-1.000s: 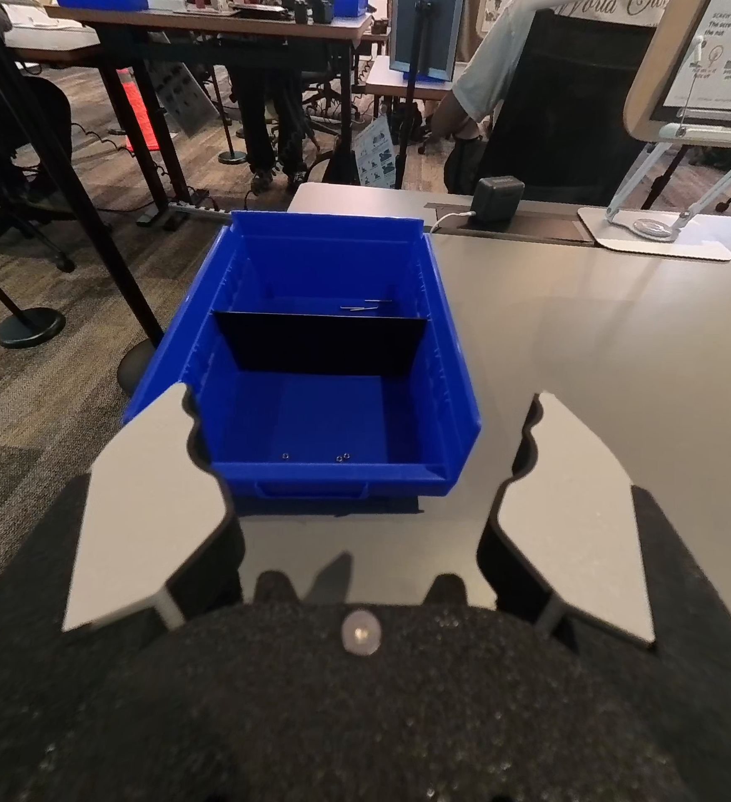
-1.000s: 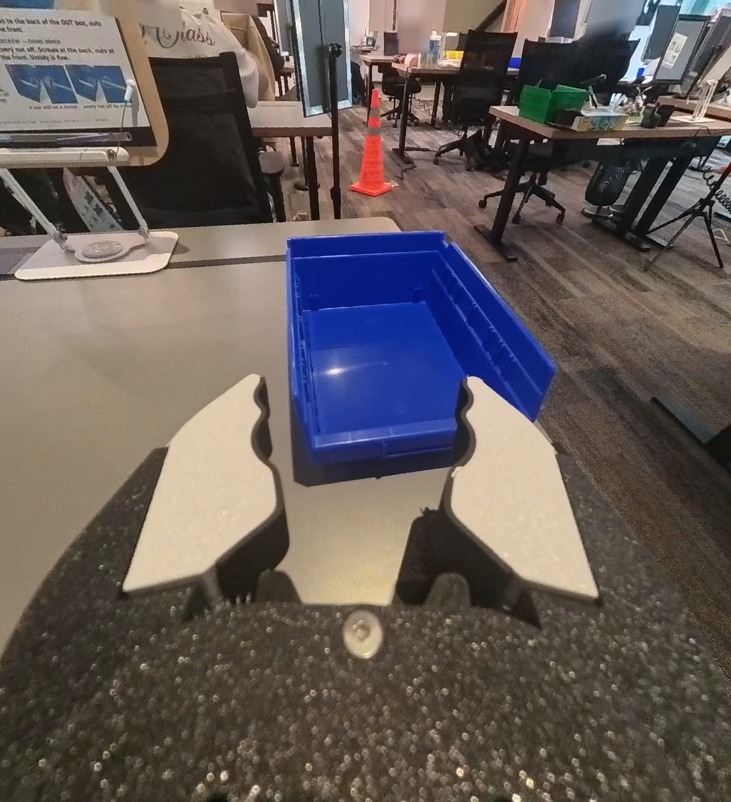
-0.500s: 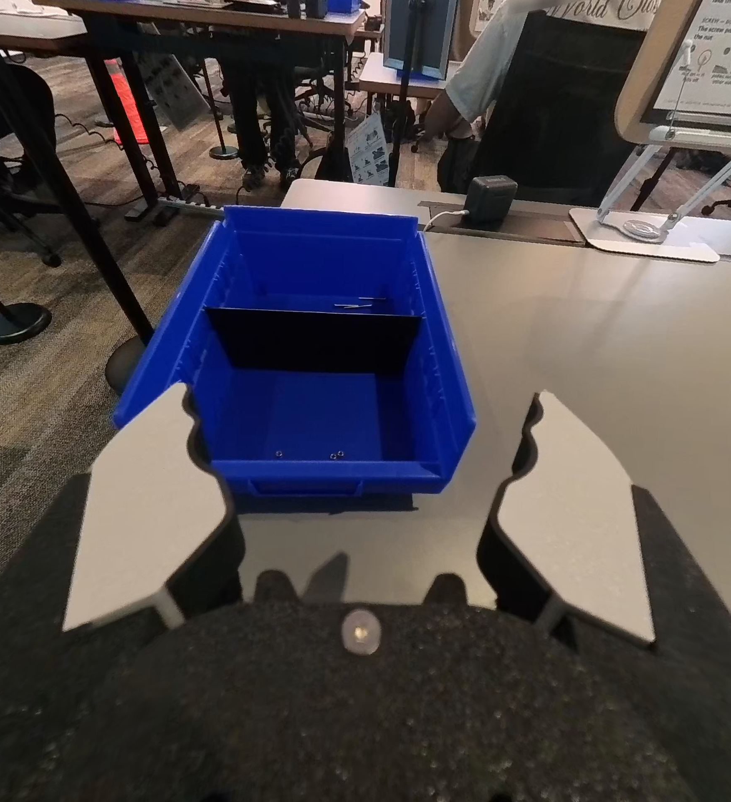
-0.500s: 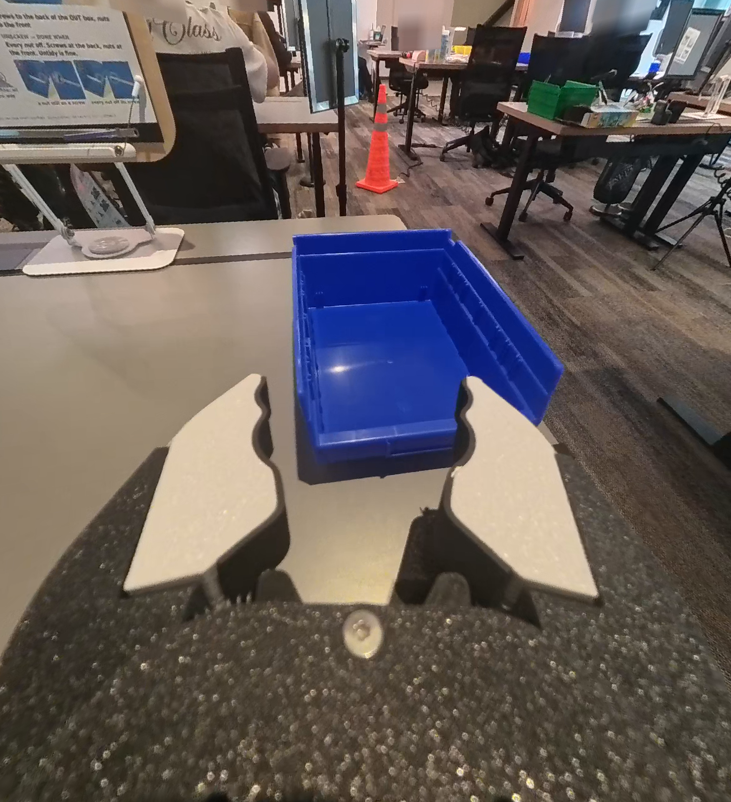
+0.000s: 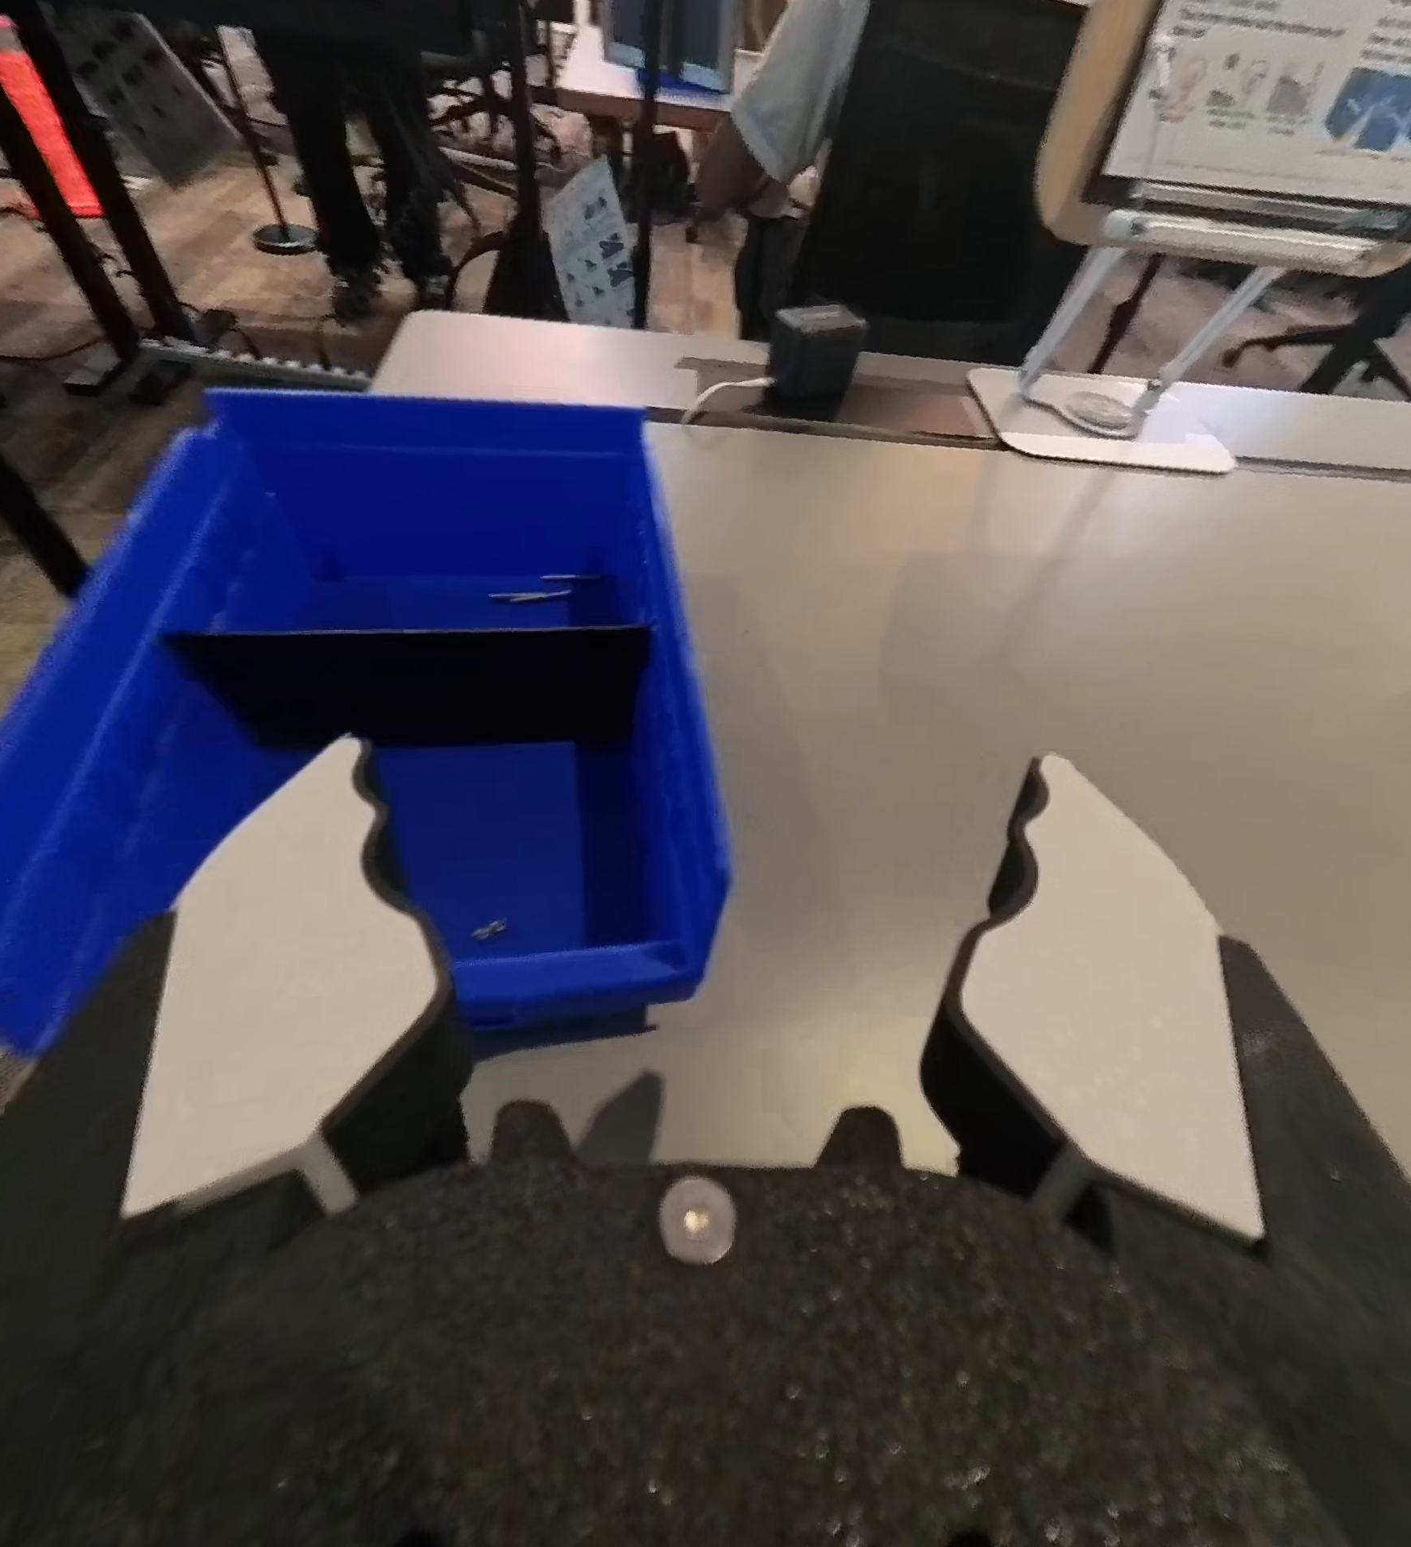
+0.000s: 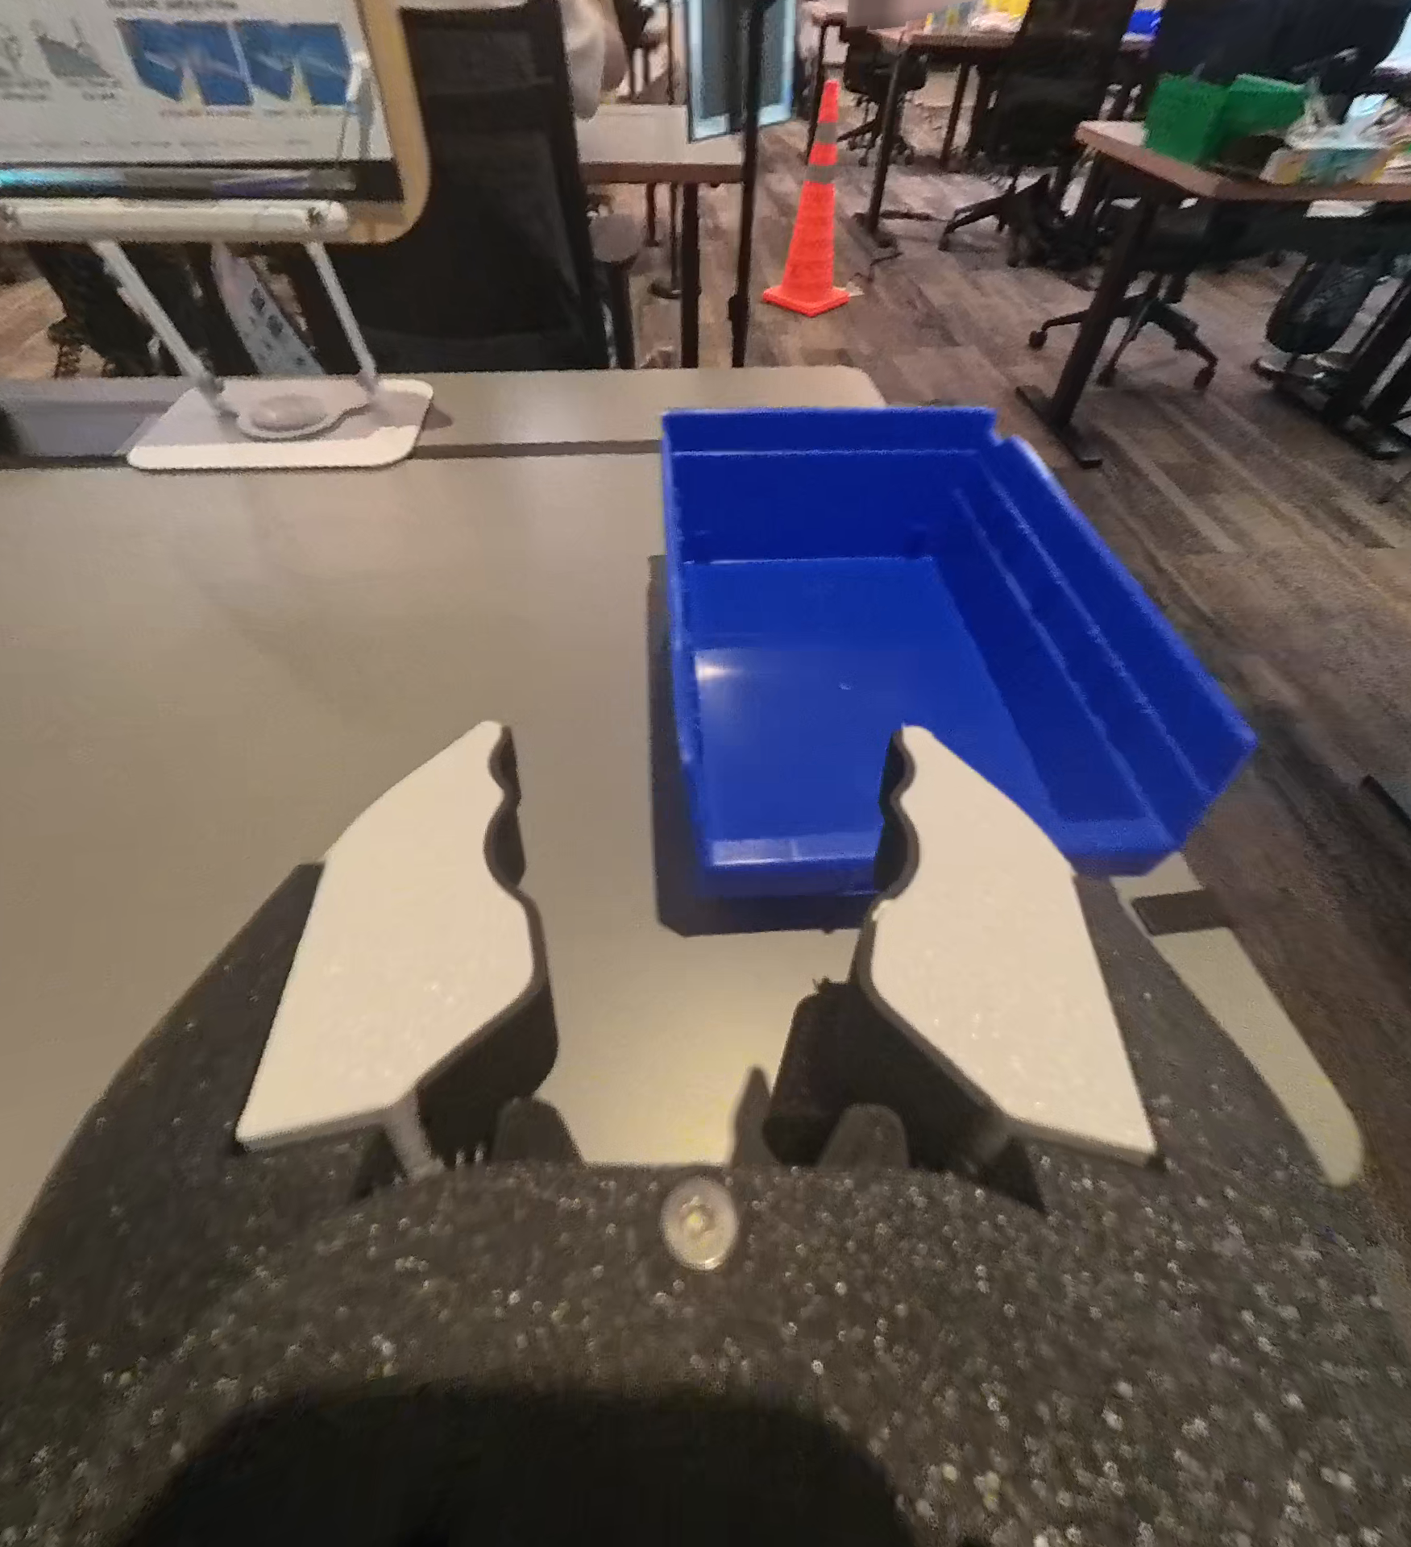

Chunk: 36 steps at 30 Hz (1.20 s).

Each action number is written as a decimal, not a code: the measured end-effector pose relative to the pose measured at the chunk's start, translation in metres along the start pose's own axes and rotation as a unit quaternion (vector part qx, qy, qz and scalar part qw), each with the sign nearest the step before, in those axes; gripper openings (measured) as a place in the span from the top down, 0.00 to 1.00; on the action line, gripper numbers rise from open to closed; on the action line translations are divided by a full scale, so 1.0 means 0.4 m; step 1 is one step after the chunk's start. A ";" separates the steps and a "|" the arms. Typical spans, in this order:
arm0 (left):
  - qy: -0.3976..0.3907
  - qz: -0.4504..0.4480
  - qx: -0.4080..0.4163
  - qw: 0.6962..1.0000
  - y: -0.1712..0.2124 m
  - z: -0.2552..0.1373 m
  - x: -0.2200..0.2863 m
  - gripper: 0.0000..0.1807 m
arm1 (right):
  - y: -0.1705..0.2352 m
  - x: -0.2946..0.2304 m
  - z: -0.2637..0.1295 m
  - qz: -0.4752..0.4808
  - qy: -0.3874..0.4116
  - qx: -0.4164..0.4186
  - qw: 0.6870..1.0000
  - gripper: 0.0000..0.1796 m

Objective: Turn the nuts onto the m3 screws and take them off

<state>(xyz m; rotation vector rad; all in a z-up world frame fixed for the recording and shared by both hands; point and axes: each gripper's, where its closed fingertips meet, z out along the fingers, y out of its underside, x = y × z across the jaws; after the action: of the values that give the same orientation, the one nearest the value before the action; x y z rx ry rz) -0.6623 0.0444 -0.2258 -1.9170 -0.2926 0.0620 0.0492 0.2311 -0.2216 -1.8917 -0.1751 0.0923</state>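
Note:
In the left wrist view a blue bin with a black divider stands at the table's left edge. Thin screws lie in its far compartment. Small nuts lie in the near compartment by the front wall. My left gripper is open and empty, above the table just right of this bin. In the right wrist view a second blue bin with nothing in it stands at the table's right edge. My right gripper is open and empty, its right finger in front of this bin.
A tablet on a white stand is at the far edge of the grey table, also in the right wrist view. A black charger block sits at the back. A person stands beyond the table. An orange cone is on the floor.
The left gripper has swung to the right, so the divided bin now lies left of centre. The right gripper has swung to the left, so the other bin lies right of centre. Both stay open.

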 end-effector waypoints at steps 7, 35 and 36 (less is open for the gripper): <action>0.082 0.035 -0.002 0.996 -0.053 0.069 0.216 0.26 | 0.015 -0.165 0.099 -0.029 -0.068 -0.046 0.996 0.53; 0.082 0.025 -0.237 0.968 0.275 0.506 0.317 0.26 | 0.296 -0.325 0.412 0.009 -0.124 -0.229 0.965 0.52; 0.076 0.028 -0.237 0.968 0.276 0.510 0.312 0.26 | 0.296 -0.325 0.415 0.009 -0.123 -0.229 0.966 0.52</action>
<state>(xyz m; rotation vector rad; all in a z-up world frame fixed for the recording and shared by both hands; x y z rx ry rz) -0.5599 0.2235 -0.3896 -2.3904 -0.1571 -0.1301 -0.0950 0.3275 -0.3901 -2.3412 -0.3738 0.3236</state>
